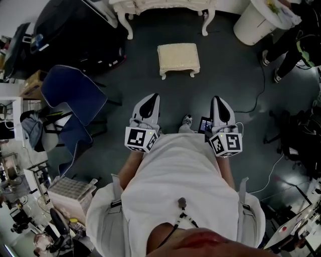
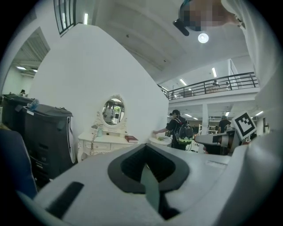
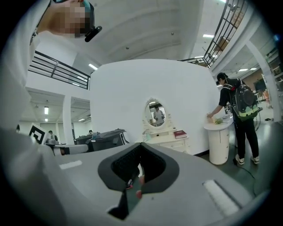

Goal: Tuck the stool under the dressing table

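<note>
Stool [image 1: 178, 58] on floor, just near of dressing table [image 1: 165, 6], untucked. Left gripper [image 1: 153, 97], right gripper [image 1: 217, 99]: jaws together, empty.

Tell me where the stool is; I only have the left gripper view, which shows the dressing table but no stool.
Observer: The head view shows the stool standing in front of the dressing table, outside its legs, not tucked under.
Operator: Is a gripper touching it?
Observer: No; the left gripper and right gripper both hover short of the stool, apart from it.
Operator: And the right jaws?
Observer: Together in the right gripper view, with nothing between them.
</note>
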`<state>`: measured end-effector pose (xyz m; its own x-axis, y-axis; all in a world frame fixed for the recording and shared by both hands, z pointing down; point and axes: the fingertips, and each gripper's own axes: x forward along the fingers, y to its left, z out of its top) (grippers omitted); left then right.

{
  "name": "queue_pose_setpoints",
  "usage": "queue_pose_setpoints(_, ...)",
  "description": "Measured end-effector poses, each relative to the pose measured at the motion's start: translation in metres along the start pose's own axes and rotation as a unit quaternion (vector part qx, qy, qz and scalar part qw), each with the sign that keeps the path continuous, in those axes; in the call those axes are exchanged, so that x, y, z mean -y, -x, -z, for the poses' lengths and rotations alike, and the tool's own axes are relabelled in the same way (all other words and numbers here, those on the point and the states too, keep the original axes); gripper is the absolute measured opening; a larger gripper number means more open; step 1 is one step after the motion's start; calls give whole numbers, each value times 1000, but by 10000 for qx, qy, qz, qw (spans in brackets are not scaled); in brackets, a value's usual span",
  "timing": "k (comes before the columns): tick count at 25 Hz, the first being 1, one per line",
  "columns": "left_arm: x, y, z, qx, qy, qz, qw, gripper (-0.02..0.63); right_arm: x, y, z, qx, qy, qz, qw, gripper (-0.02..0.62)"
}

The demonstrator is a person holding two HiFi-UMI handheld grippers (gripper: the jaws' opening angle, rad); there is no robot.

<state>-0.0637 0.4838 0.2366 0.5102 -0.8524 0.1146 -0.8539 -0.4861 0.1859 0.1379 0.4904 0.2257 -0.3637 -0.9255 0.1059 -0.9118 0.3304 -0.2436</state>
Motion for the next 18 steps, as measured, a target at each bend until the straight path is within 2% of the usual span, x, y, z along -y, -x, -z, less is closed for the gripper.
queue_pose_setpoints(10, 23, -38, -1, 176, 212, -765, 9967, 8, 54, -31, -19, -205, 125, -711, 9972, 8)
queue_pose_setpoints(18, 18, -62, 2, 120, 230, -943, 9952, 8, 82, -50, -12, -395, 5, -749, 9964, 8)
